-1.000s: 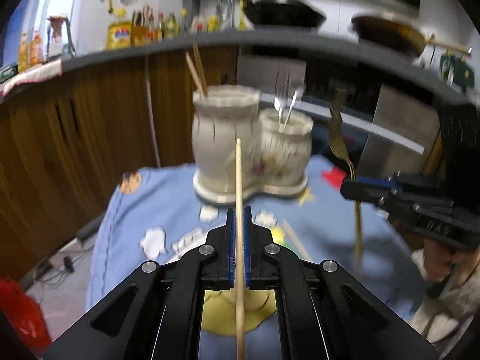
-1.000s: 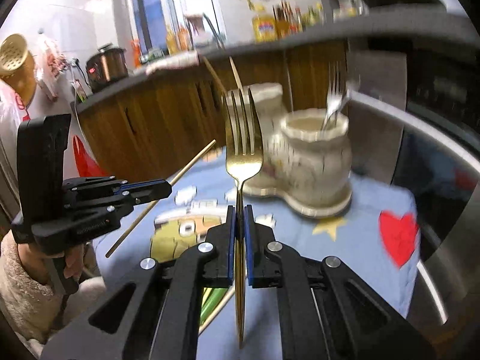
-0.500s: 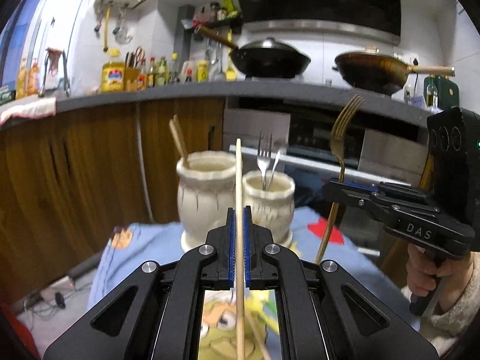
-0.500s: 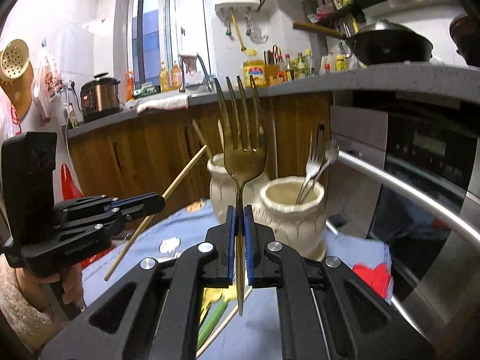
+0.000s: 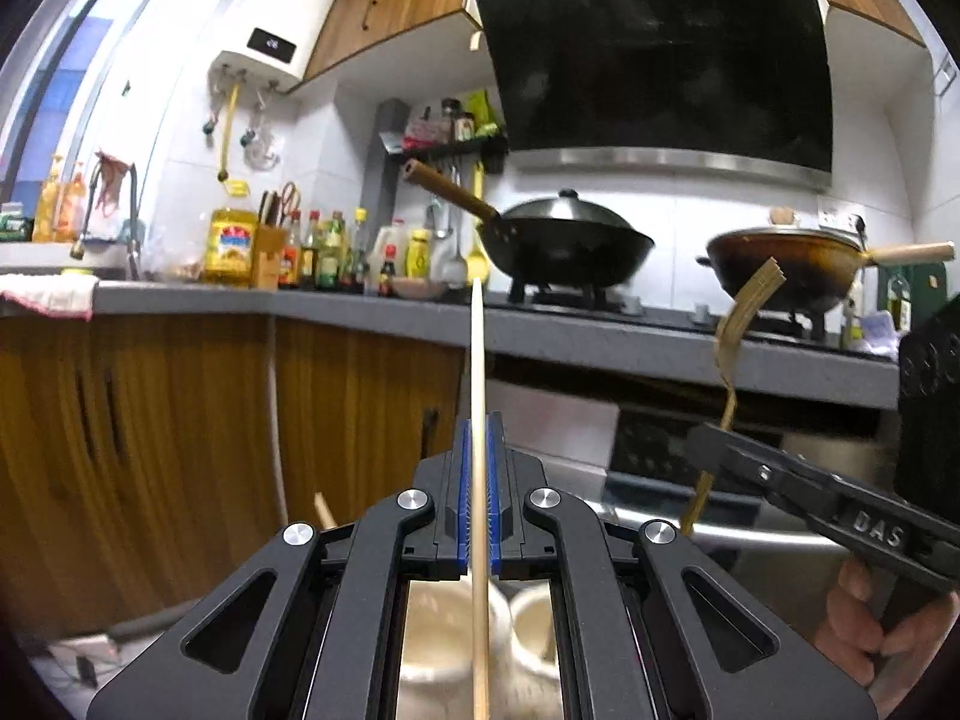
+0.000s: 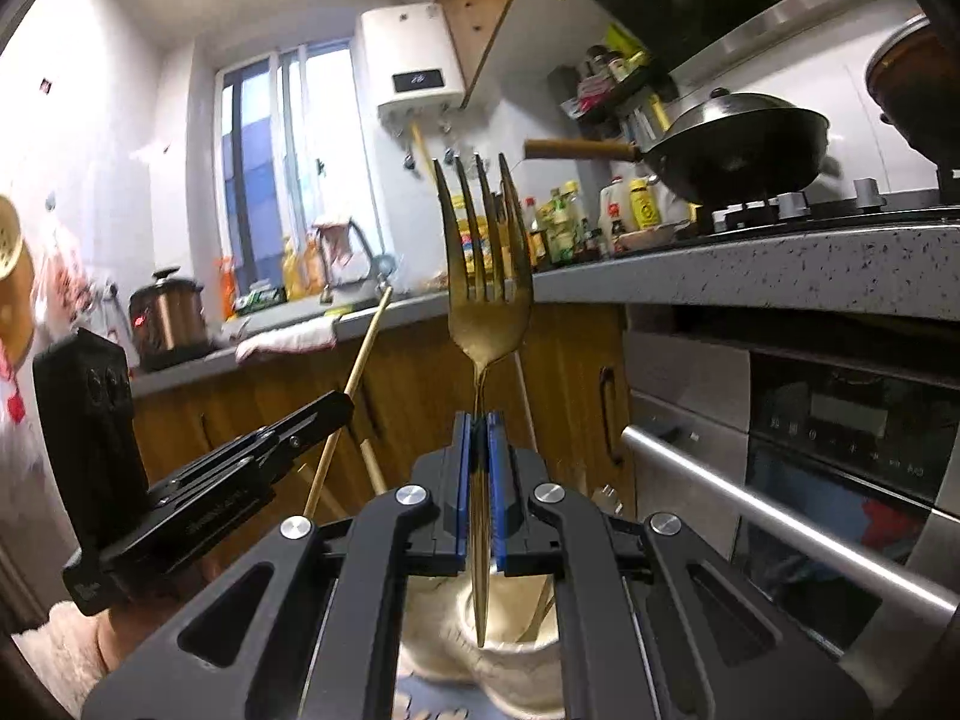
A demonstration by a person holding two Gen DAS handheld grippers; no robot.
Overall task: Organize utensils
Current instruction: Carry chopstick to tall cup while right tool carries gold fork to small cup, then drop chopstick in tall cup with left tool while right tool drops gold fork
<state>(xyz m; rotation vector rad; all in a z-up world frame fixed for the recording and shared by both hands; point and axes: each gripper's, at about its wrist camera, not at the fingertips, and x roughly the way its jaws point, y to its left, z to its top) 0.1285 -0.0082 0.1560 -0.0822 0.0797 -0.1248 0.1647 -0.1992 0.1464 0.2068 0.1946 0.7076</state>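
My left gripper [image 5: 478,426] is shut on a pale wooden chopstick [image 5: 477,384] held upright; its lower end hangs over the cream ceramic holder's [image 5: 438,648] taller pot, seen under the fingers. My right gripper [image 6: 478,423] is shut on a gold fork [image 6: 485,276], tines up; the handle tip hangs just above the holder's [image 6: 510,660] smaller pot. The right gripper [image 5: 696,444] with the fork [image 5: 735,330] shows at the right of the left wrist view. The left gripper [image 6: 342,405] with the chopstick [image 6: 366,342] shows at the left of the right wrist view.
Other chopsticks [image 6: 375,468] stand in the taller pot. A grey counter [image 5: 600,336] with woks, bottles and a sink runs behind, over wooden cabinets [image 5: 180,450]. An oven with a steel handle bar [image 6: 780,522] is close on the right.
Both grippers tilted upward and rose over the holder, which dropped from mid-view to beneath the fingers. The blue cloth has left the left view; only a sliver shows in the right view. Both utensils stay gripped.
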